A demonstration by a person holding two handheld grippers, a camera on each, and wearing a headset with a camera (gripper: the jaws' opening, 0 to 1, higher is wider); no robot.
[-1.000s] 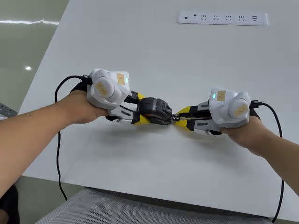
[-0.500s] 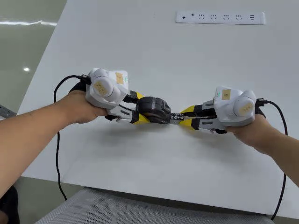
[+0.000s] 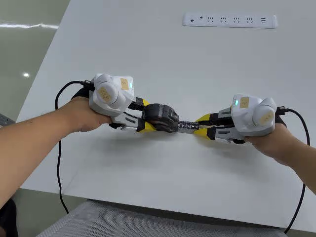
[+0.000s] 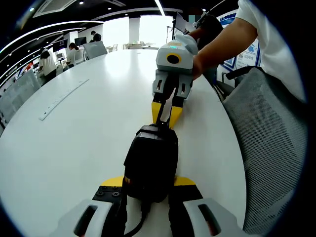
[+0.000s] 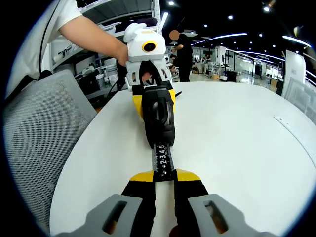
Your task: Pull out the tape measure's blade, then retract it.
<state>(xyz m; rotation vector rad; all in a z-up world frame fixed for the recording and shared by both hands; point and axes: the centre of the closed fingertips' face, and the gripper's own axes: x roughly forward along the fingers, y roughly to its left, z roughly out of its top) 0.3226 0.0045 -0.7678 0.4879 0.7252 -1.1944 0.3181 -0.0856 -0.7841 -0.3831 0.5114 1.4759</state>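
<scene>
A black tape measure case (image 3: 161,117) hangs just above the white table, clamped in my left gripper (image 3: 146,118). A short stretch of dark blade with white numbers (image 3: 187,126) runs from the case to my right gripper (image 3: 203,126), which is shut on the blade's end. In the left gripper view the case (image 4: 151,160) sits between the yellow-tipped fingers, with the right gripper (image 4: 166,112) straight ahead. In the right gripper view the blade (image 5: 163,159) leads from my right gripper (image 5: 164,175) up to the case (image 5: 158,114).
A white power strip (image 3: 229,20) lies at the table's far edge. Black cables trail from both grippers off the near table edge. A grey mesh chair (image 3: 123,222) stands in front of the table. People sit at desks in the background.
My right gripper has moved right, away from the case, and a short length of blade has come out between them. The left gripper and case have held their place.
</scene>
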